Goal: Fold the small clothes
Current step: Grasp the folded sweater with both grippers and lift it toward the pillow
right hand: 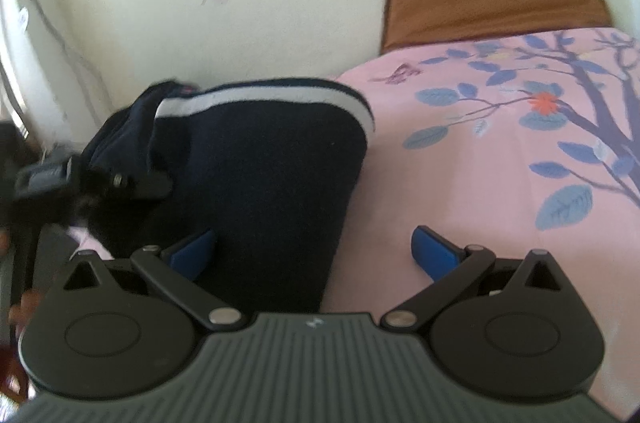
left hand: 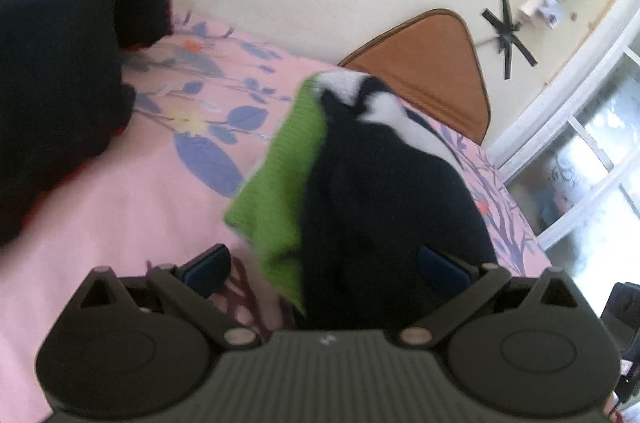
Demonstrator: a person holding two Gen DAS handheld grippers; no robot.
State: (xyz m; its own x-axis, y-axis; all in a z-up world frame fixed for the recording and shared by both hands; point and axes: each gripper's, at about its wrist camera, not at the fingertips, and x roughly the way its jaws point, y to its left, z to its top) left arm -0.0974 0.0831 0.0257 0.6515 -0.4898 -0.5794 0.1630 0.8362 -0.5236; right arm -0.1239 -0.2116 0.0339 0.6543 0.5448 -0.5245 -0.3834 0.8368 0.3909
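Both tongs are standing spread, the left gripper (left hand: 324,269) and right gripper (right hand: 314,251) straddling the soft, light navy knitted garment with white stripe (right hand: 256,159), best pinched at its striped hem.

Open pink sheet (right hand: 460,183) right of the navy garment (right hand: 260,159); dark pile (left hand: 60,63) crowding the left.

The left claw (left hand: 324,269) is spread wide, its blue pads (left hand: 442,269) far apart. The right claw (right hand: 314,249) gapes equally wide, blue pads (right hand: 434,253) parted, gripping nothing.
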